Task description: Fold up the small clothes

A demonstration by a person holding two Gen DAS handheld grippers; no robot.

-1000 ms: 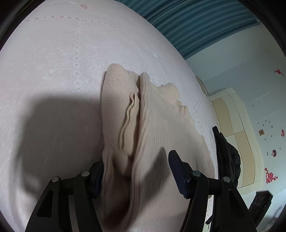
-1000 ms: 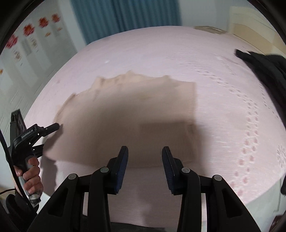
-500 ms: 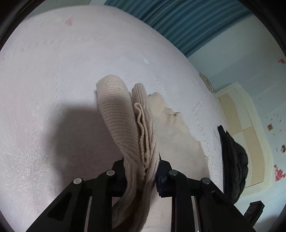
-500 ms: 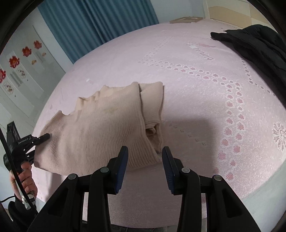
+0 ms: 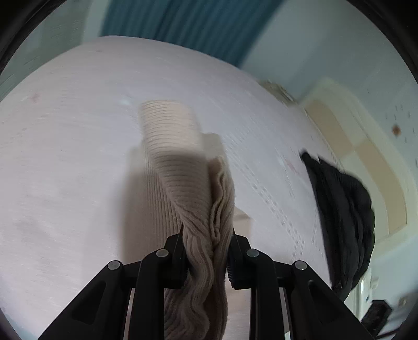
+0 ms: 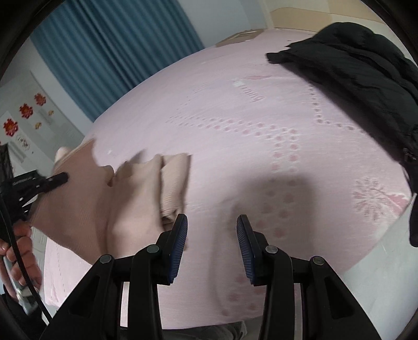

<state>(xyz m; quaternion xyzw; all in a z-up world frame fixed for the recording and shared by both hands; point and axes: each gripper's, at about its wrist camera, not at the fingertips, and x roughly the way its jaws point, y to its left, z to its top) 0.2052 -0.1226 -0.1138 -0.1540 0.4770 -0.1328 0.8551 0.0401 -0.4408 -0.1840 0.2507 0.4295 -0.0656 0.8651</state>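
Left gripper (image 5: 205, 251) matte black, silver round screws on linkage arms; right gripper (image 6: 212, 244) same, blue ribbed pads (image 6: 179, 243); bare-skinned left hand (image 6: 18, 251) by black cable

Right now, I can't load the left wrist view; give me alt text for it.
The left gripper is shut on a bunched edge of the beige ribbed sweater, which trails forward over the pink bedspread. A black jacket lies to the right, teal curtains behind.
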